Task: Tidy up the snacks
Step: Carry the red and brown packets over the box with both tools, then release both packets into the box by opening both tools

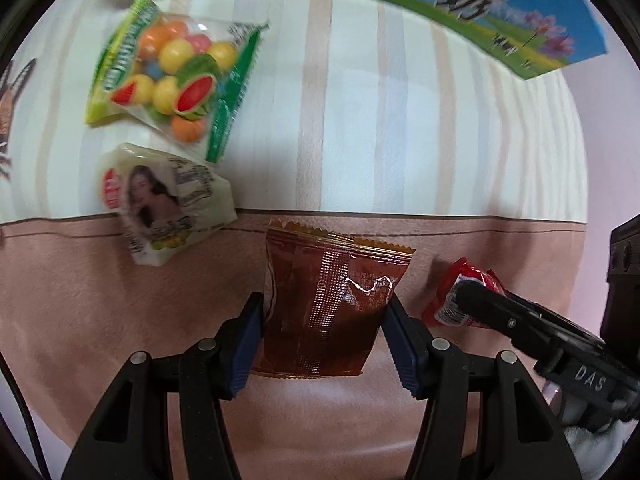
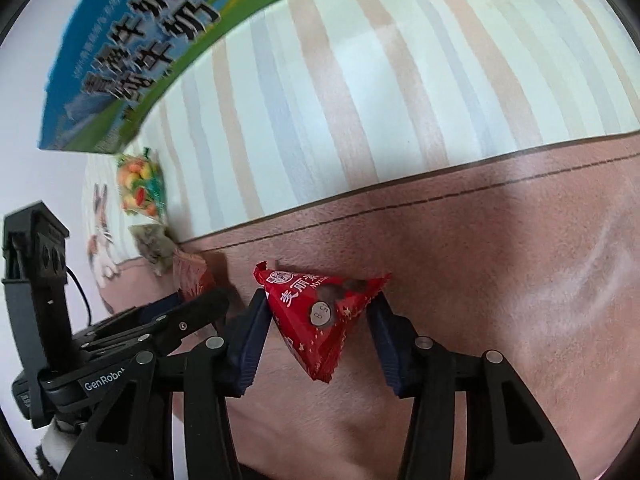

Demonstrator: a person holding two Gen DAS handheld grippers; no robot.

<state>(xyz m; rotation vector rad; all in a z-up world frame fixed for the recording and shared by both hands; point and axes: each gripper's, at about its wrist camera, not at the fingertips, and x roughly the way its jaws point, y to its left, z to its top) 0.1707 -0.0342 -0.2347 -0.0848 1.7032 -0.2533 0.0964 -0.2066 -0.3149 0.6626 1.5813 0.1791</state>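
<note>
My left gripper (image 1: pixel 324 308) is shut on a brown translucent snack packet (image 1: pixel 326 304), its blue pads pressing both side edges. My right gripper (image 2: pixel 320 312) is shut on a red triangular snack packet (image 2: pixel 324 308); that red packet also shows at the right of the left wrist view (image 1: pixel 460 296), partly hidden behind the right gripper's finger. A bag of coloured fruit candy balls (image 1: pixel 172 80) and a white packet with a woman's portrait (image 1: pixel 164 200) lie on the cloth to the upper left.
A large blue-and-green milk carton box (image 1: pixel 480 4) stands at the back, also in the right wrist view (image 2: pixel 132 52). The striped cloth (image 1: pixel 360 120) meets a pink border (image 1: pixel 120 300). The left gripper's body (image 2: pixel 100 340) sits close beside the right one.
</note>
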